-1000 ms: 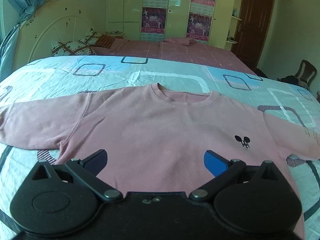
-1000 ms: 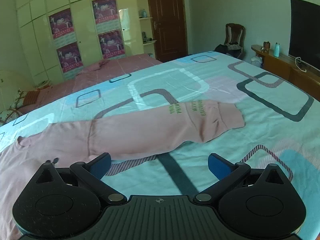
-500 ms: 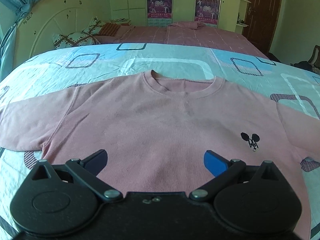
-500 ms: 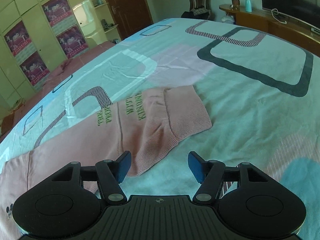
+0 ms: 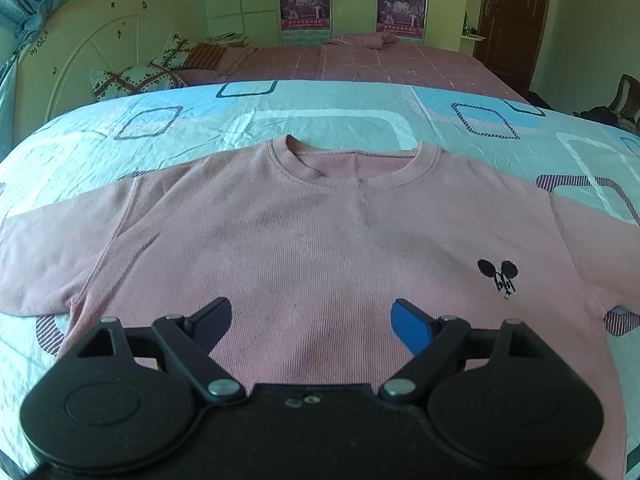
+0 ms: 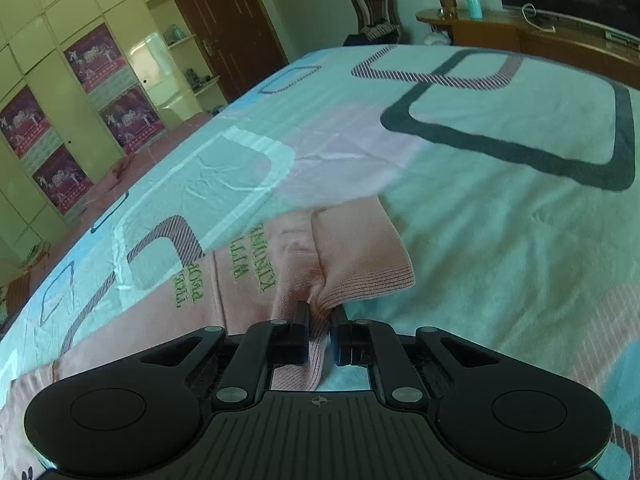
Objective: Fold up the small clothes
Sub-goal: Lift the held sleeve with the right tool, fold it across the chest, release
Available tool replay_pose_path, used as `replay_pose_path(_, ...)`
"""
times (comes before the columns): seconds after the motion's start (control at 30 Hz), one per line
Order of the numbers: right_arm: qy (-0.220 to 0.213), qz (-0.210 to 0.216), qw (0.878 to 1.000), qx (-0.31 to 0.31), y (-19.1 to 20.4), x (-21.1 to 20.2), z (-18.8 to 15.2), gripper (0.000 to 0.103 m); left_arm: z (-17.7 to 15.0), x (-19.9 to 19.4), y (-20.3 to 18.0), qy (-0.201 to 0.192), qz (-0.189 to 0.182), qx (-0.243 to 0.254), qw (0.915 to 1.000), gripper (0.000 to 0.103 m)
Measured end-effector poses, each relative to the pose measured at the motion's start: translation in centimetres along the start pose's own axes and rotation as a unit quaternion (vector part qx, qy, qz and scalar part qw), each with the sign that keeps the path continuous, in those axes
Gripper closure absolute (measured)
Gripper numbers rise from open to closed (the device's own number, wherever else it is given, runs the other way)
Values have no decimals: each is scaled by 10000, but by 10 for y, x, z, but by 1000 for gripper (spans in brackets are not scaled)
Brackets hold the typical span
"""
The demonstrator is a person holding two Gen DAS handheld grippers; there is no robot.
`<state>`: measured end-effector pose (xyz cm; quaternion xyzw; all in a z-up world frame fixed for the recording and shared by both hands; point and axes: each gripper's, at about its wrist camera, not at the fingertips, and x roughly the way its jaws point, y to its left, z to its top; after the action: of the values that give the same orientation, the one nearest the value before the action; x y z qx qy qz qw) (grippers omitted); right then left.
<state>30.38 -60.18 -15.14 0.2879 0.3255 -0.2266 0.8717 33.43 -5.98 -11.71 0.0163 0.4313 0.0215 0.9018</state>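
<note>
Pink fabric fills both views: a small pink sweatshirt (image 5: 304, 248) lies spread flat, front up, on a bed cover (image 5: 328, 120) printed with rounded squares in blue, white and dark lines. Its round neckline (image 5: 352, 160) points away from the left wrist camera, and a small black mouse-head emblem (image 5: 498, 276) sits on the chest toward the right of that view. One sleeve (image 5: 44, 256) runs out to the left edge of the picture.

At the left gripper (image 5: 310, 320) the jaws stand wide apart and are closing, above the lower front of the sweatshirt; only the flat cloth shows between the fingertips, and the pads are not pressing on anything.

The right gripper (image 6: 319, 320) is pressed together on the sleeve cuff (image 6: 360, 260), with a fold of the ribbed pink knit pinched between its two black fingers and bunched up just ahead of them (the rest of the cuff fans out to the right). Green embroidered lettering (image 6: 256, 256) runs across this sleeve just behind the cuff.

Beyond the bed, the right wrist view shows a wardrobe with posters (image 6: 96, 60), a brown door (image 6: 232, 28) and a chair (image 6: 374, 12).
</note>
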Motion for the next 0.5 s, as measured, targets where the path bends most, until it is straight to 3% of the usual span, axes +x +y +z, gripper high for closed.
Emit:
replay_pose_path(0.13, -372, 268, 9985, -290, 23, -19, 7, 94, 2, -4, 1, -163, -20, 68, 9998, 17)
replay_pose_path(0.3, -643, 936, 9892, -931, 91, -44, 4, 94, 2, -6, 16, -246, -72, -28, 9997, 17)
replay_pose_path(0.5, -582, 2045, 9579, -1931, 216, -71, -43, 94, 4, -6, 45, -279, -129, -187, 9994, 17)
